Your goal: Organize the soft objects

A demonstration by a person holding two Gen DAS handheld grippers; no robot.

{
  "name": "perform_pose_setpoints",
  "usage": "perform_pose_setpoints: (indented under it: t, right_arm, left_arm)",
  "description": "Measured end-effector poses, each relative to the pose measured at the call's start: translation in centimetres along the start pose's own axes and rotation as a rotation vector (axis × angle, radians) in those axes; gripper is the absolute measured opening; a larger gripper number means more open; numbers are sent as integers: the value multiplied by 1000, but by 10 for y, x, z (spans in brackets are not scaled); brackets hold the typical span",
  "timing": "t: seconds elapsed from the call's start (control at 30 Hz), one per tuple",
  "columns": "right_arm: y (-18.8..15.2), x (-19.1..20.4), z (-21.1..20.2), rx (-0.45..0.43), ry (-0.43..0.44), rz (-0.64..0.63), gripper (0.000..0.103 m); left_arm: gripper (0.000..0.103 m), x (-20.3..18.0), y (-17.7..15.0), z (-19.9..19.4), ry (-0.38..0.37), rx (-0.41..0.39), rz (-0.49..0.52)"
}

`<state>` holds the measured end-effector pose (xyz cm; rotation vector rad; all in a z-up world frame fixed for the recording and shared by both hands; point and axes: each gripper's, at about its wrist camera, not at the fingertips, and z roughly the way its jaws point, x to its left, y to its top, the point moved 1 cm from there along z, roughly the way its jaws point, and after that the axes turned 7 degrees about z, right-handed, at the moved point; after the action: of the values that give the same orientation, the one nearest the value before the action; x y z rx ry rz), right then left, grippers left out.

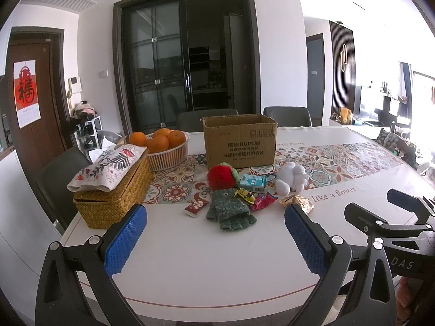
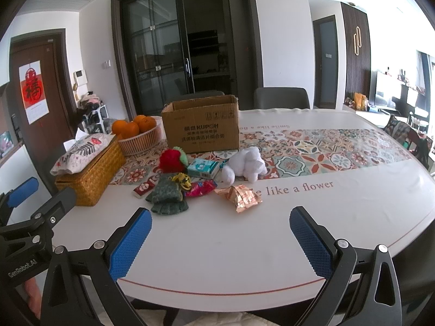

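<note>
A heap of small things lies mid-table in front of an open cardboard box (image 1: 239, 142) (image 2: 201, 129). Soft ones: a red plush strawberry (image 1: 221, 176) (image 2: 171, 160), a green knitted glove (image 1: 231, 212) (image 2: 167, 195) and a white plush toy (image 1: 292, 179) (image 2: 246, 165). Among them are a teal tissue pack (image 1: 252, 183) (image 2: 202, 168), a yellow toy car (image 1: 244, 197) (image 2: 182, 180), a pink wrapper (image 1: 262, 201) (image 2: 199, 188), a gold foil packet (image 1: 297, 202) (image 2: 240, 197) and a red-white packet (image 1: 195, 207) (image 2: 144, 187). My left gripper (image 1: 216, 237) and right gripper (image 2: 220, 240) hover open over the near table edge, short of the heap, holding nothing.
A wicker basket (image 1: 108, 198) (image 2: 89, 172) with a floral tissue cover stands at the left. Behind it is a white bowl of oranges (image 1: 167, 148) (image 2: 138, 133). Dark chairs (image 1: 288, 115) (image 2: 281, 97) stand at the far side. A patterned runner (image 1: 339, 160) crosses the white table (image 1: 217, 266).
</note>
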<state>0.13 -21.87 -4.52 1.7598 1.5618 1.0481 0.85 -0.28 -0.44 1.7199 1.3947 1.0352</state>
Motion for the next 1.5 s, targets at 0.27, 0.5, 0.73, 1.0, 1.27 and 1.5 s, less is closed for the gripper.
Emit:
perform_pose_setpoints:
  t: [0.27, 0.5, 0.73, 1.0, 1.27, 1.5]
  right_arm:
    - [-1, 0, 0, -1, 0, 0, 103]
    - [0, 0, 0, 1, 1, -1, 103]
    - [-1, 0, 1, 3, 1, 0, 103]
    - [-6, 0, 5, 17, 5, 7, 103]
    - [-2, 0, 22, 53, 4, 18, 103]
    - [2, -4, 49, 112, -10, 28, 103]
  left_arm:
    - [103, 0, 0, 0, 2, 0, 0]
    - [103, 1, 0, 0, 3, 1, -1]
    - [103, 1, -1, -1, 0, 3, -2]
    - [103, 2, -4, 1, 0, 5, 0]
    - [103, 0, -6, 22, -22, 55, -13]
    - [103, 0, -7, 54, -43, 125, -30]
